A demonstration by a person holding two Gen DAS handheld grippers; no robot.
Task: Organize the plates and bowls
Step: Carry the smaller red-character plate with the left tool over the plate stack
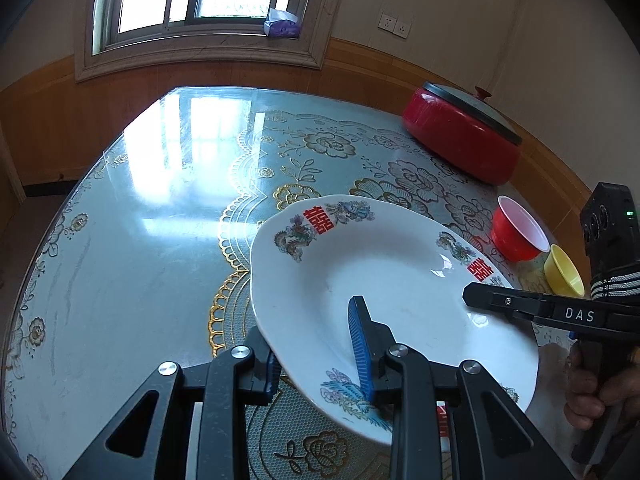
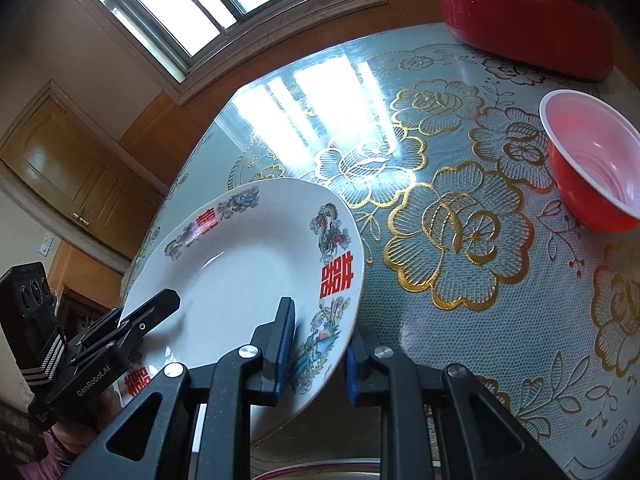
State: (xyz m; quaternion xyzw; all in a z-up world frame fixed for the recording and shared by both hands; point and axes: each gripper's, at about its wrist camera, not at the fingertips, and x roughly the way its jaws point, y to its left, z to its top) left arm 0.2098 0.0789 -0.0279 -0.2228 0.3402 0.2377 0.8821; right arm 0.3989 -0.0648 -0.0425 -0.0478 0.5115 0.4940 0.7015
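Observation:
A white plate with red characters and bird patterns is held tilted above the table; it also shows in the right wrist view. My left gripper is shut on its near rim, one blue pad inside, one under. My right gripper is shut on the plate's opposite rim; it shows in the left wrist view at the plate's right edge. A red bowl and a yellow bowl stand on the table to the right.
A red lidded pot stands at the table's far right. The round glass-topped table has a floral lace cloth. Another plate's rim shows below the right gripper. A window and wooden wall panels lie behind.

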